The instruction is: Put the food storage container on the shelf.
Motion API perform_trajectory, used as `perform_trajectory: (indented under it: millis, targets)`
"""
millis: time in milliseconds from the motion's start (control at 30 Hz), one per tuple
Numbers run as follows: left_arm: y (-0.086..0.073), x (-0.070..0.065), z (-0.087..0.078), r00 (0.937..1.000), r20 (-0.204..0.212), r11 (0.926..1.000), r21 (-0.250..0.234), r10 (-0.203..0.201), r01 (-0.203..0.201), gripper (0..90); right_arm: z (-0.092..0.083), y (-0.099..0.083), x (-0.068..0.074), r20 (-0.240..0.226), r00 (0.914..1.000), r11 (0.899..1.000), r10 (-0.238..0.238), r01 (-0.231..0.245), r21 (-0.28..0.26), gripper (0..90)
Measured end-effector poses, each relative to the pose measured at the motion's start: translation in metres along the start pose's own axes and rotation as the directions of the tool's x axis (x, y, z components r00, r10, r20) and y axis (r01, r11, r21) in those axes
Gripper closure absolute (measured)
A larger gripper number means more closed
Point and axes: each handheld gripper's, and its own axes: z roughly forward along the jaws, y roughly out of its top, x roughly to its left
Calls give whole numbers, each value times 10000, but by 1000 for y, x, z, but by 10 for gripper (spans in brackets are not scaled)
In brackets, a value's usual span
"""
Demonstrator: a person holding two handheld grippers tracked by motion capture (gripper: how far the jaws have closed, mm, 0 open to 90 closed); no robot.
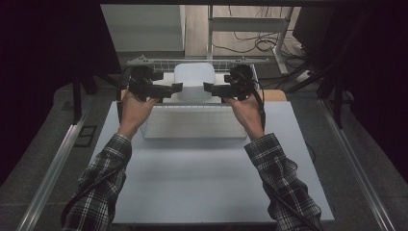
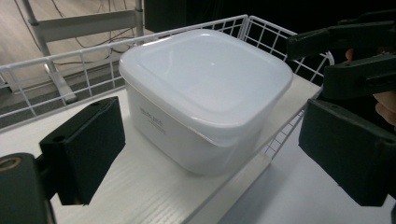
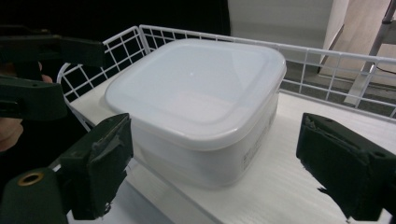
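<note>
On the white shelf board (image 2: 140, 186) of the wire rack (image 1: 192, 61), at the far end of the surface (image 1: 202, 178): a white lidded plastic container (image 1: 194, 81), with one gripper at each side of it.
Left gripper (image 1: 176, 88): jaws spread wide, level with the container's left wall, nothing held.
Right gripper (image 1: 210, 88): jaws likewise apart, facing the right wall, empty.
Handling: probably light and fairly stiff — thin moulded plastic that may flex a little if squeezed hard. The smooth glossy walls look slippery, so a one-sided pinch could slide off.
Where to take hold: my guess is under the overhanging lid rim on two opposite sides, both grippers sharing the lift.
Contents: cannot tell — the walls are opaque.
Looks: squarish with rounded corners, a shallow raised panel in the lid, faint small print on one side wall.
</note>
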Motion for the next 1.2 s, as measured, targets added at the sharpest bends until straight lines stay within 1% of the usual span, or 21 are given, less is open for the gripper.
perform_trajectory:
  millis: [67,100,133,233,300,367,533,700,733,767,867,933,967,1067,1100,1133,1200]
  targets:
    - [-3,-1,-2,9999,157,10000,-17,59,-58,59,-1,-2,1,-41,9999,9999,-100,100,59,85]
    - [-6,0,-2,9982,593,10000,89,25,-30,47,-2,-4,2,-16,9998,9997,-210,210,121,77]
    - [-6,0,-2,9982,593,10000,89,25,-30,47,-2,-4,2,-16,9998,9997,-210,210,121,77]
    - [-11,-1,-3,9943,1060,9996,261,93,-122,40,-2,-7,3,16,9993,9991,-368,368,198,69]
    - [-15,-2,-4,9930,1169,9993,294,195,-231,34,-3,-9,3,74,9990,9988,-450,448,221,68]
    - [-20,-2,-6,9911,1320,9993,300,177,-218,17,-4,-12,3,32,9991,9988,-432,431,242,65]
    - [-26,-1,-10,9914,1305,9991,392,134,-187,2,-6,-16,3,9,9987,9984,-506,506,269,58]
    - [-35,-2,-16,9905,1373,9994,330,6,-51,0,-10,-22,5,12,9972,9967,-748,747,303,50]
    - [-37,-2,-17,9899,1415,9994,351,-43,-6,0,-12,-25,8,-11,9960,9954,-892,892,349,46]
    - [-39,-3,-18,9888,1490,9992,396,-105,47,0,-12,-25,8,-11,9960,9954,-892,892,349,46]
    - [-46,-2,-19,9849,1718,9984,564,-194,98,7,-14,-30,12,-40,9938,9930,-1112,1113,385,41]
    - [-51,-2,-19,9842,1756,9980,623,-225,117,7,-16,-33,14,-93,9924,9913,-1226,1229,463,38]
    - [-53,-2,-20,9836,1785,9978,643,-260,147,7,-17,-36,16,-172,9920,9909,-1251,1258,482,34]
    - [-61,-4,-20,9816,1884,9972,732,-309,173,7,-19,-39,16,-196,9919,9904,-1258,1267,553,27]
    - [-63,-4,-20,9816,1888,9971,743,-288,150,7,-19,-43,17,-212,9911,9887,-1312,1324,698,22]
    - [-65,-5,-20,9814,1898,9971,754,-284,143,7,-19,-43,17,-212,9911,9887,-1312,1324,698,22]
    - [-69,-7,-21,9802,1962,9972,740,-278,135,7,-19,-46,18,-239,9898,9861,-1405,1420,868,19]
